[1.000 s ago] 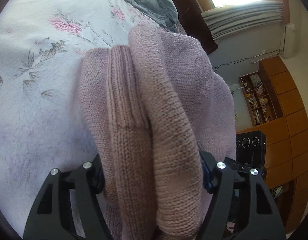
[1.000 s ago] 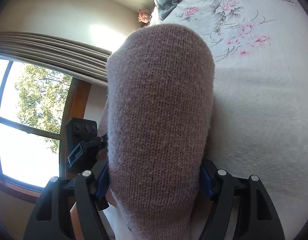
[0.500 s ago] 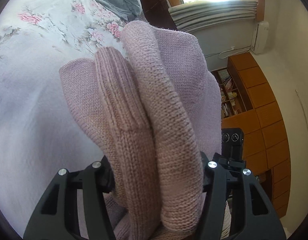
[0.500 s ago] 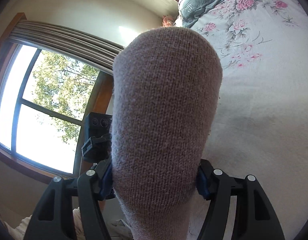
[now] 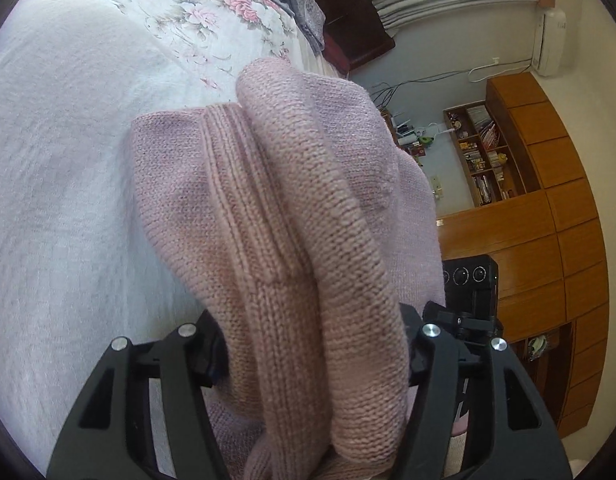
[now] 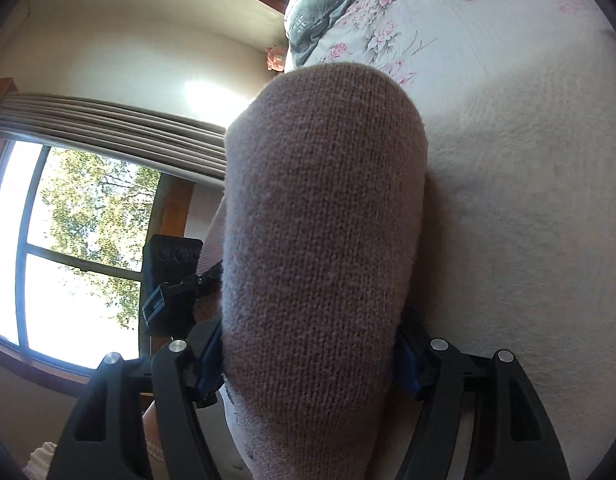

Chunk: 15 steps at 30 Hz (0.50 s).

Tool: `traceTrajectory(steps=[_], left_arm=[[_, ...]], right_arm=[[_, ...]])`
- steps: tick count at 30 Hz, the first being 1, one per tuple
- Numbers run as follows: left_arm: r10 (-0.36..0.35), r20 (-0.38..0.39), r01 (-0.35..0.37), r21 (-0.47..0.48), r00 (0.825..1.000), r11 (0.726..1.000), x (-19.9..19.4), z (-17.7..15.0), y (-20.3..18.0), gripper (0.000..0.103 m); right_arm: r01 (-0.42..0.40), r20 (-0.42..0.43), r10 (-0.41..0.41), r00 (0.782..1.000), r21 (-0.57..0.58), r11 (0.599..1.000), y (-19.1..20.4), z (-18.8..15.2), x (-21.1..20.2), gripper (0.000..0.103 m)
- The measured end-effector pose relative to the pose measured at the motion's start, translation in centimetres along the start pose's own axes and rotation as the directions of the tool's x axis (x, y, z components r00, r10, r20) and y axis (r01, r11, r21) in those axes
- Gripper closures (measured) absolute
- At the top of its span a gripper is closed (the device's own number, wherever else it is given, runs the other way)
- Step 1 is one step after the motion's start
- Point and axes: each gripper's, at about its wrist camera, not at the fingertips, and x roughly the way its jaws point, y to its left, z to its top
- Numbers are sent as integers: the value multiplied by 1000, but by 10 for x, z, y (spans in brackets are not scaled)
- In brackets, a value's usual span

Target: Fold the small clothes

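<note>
Left wrist view: a bunched fold of the pink knit sweater [image 5: 291, 216] is being pinched between the left gripper [image 5: 312, 356] jaws. Another fold [image 6: 324, 240] is being clamped by the right gripper [image 6: 308, 364]. Both are being held above the floral bedspread [image 5: 67, 160].

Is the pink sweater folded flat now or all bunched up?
Bunched up. The pink sweater hangs in thick rolls from both tools, above the bedspread.
</note>
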Motion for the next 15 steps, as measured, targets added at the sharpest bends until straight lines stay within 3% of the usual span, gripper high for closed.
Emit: traceTrajectory(steps=[6,11,15], left_arm=[[111,0,-111,26,994,993,-19,-3,-20,36],[206,46,-209,71,978,975,-56,-34,-33,36],[264,29,-265,102,964,959,-64,-75,-42,34]], right_arm=[[50,7,-50,999,-24,998,11,-8,-8,25],[106,-3,-107,994,-81,991,20,-39,-24,22],[127,-24,-130,991,-103,987,23,-75,-27,22]])
